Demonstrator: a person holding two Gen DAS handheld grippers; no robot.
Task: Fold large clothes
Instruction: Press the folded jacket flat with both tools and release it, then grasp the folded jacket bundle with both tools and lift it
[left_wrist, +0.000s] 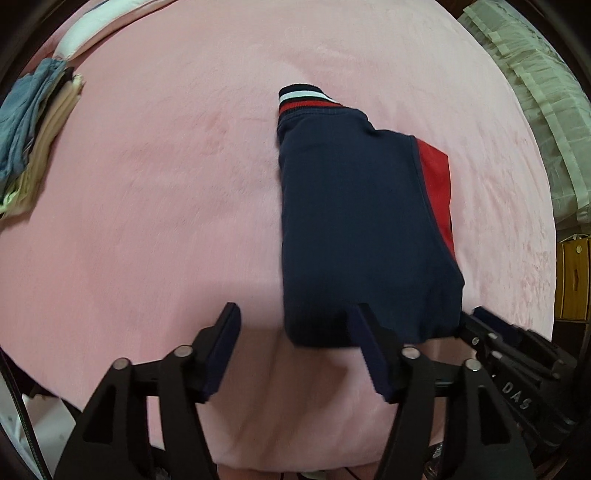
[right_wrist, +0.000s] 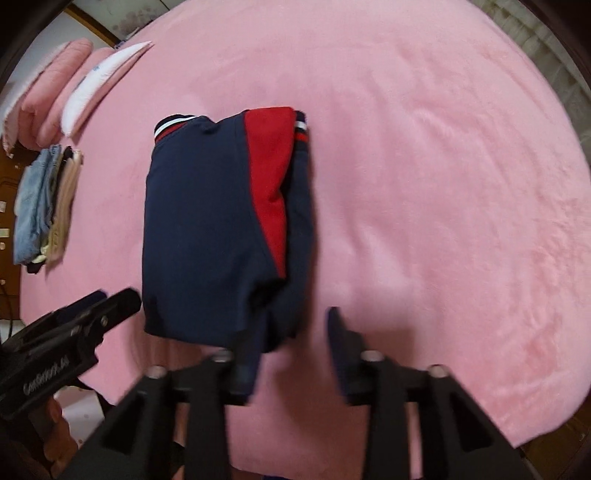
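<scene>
A folded navy garment (left_wrist: 354, 229) w/ a red panel and striped cuffs lies flat on a pink bed (left_wrist: 166, 184), just ahead of both tools. The left hand-held gripper (left_wrist: 295, 354) has its jaws spread w/ nothing between them, its right finger (left_wrist: 365, 343) overlapping the garment's near edge; the right hand-held gripper (right_wrist: 291, 354) is also spread and empty, its left finger (right_wrist: 243, 354) at the garment's near corner. Far to the left of both sits a stack of folded clothes (right_wrist: 44, 206), w/ pillows (right_wrist: 74, 85) beyond it.
</scene>
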